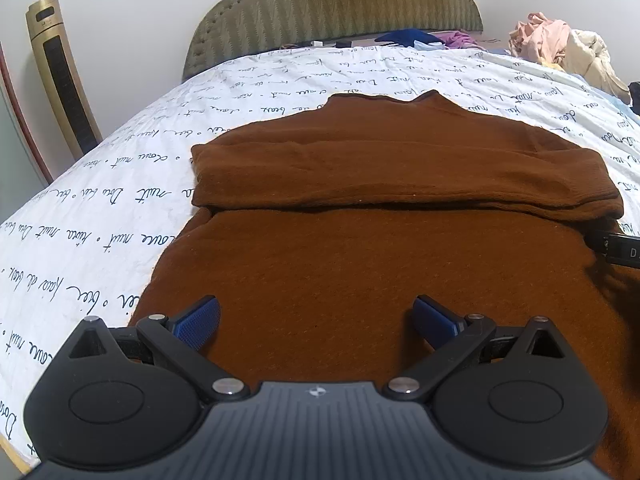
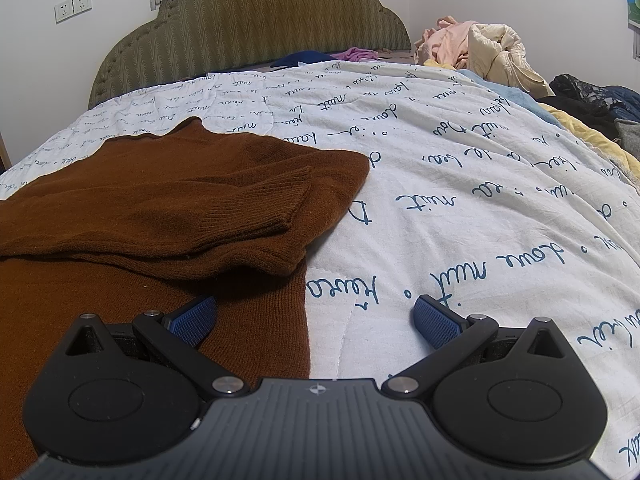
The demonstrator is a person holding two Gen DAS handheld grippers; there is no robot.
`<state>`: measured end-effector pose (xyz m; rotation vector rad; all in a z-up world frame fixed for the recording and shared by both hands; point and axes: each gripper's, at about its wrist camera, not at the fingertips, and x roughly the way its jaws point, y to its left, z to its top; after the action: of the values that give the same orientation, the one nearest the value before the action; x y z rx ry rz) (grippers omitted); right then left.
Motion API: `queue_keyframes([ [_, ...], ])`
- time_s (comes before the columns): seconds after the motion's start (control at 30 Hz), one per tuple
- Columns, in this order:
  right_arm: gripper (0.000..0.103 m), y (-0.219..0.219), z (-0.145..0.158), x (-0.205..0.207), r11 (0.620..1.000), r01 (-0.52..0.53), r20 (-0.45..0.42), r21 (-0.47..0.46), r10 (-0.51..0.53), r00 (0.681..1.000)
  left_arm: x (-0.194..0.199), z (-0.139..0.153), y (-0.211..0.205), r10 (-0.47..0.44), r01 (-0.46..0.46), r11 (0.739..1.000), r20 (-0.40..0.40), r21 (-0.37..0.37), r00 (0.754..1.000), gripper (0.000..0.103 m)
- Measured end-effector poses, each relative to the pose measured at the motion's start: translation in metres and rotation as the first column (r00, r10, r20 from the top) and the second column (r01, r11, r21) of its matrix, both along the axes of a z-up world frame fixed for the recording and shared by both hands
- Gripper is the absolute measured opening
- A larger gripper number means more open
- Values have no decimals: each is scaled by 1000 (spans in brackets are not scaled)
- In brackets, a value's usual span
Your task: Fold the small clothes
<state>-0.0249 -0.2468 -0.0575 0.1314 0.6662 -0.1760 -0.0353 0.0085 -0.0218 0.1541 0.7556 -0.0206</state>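
1. A rust-brown knitted sweater (image 1: 360, 248) lay flat on a white quilted bedspread (image 1: 120, 208) printed with dark cursive script; its collar pointed toward the olive-green padded headboard (image 1: 332, 12).
2. Both sleeves were folded across the chest, forming a thick band over the body of the garment, and a ribbed cuff (image 2: 276, 204) lay near the sweater's right edge.
3. The left gripper (image 1: 316, 320) hovered low over the lower part of the sweater, its blue-padded fingers (image 1: 198, 322) spread wide with nothing between them.
4. The right gripper (image 2: 314, 320) sat at the sweater's right edge, also spread wide and holding nothing; its left finger (image 2: 192, 322) was over the knit, the other over bare bedspread.
5. In the left wrist view a piece of the right gripper showed at the far right, beside the sleeve band; whether it touched the fabric could not be told.
6. A heap of pale pink and cream clothes (image 2: 476, 52) was piled at the far right corner of the bed, well apart from the sweater.
7. A gold tower fan (image 1: 60, 76) stood by the wall left of the bed.
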Motion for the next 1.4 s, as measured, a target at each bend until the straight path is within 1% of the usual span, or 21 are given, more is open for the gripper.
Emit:
queue_keyframes([
  [0.7, 103, -1, 0, 0, 1000, 0, 0, 1, 0, 1000, -4, 3, -2, -2, 2, 1000, 0, 0, 1000, 103],
  [0.9, 103, -1, 0, 0, 1000, 0, 0, 1, 0, 1000, -5, 3, 1, -15, 15, 1000, -16, -23, 1000, 103],
  [1.03, 103, -1, 0, 0, 1000, -1, 0, 1, 1, 1000, -5, 2, 0, -11, 11, 1000, -15, -12, 1000, 103],
  [1.4, 103, -1, 0, 0, 1000, -1, 0, 1, 1, 1000, -5, 2, 4, -3, 2, 1000, -18, -13, 1000, 103],
])
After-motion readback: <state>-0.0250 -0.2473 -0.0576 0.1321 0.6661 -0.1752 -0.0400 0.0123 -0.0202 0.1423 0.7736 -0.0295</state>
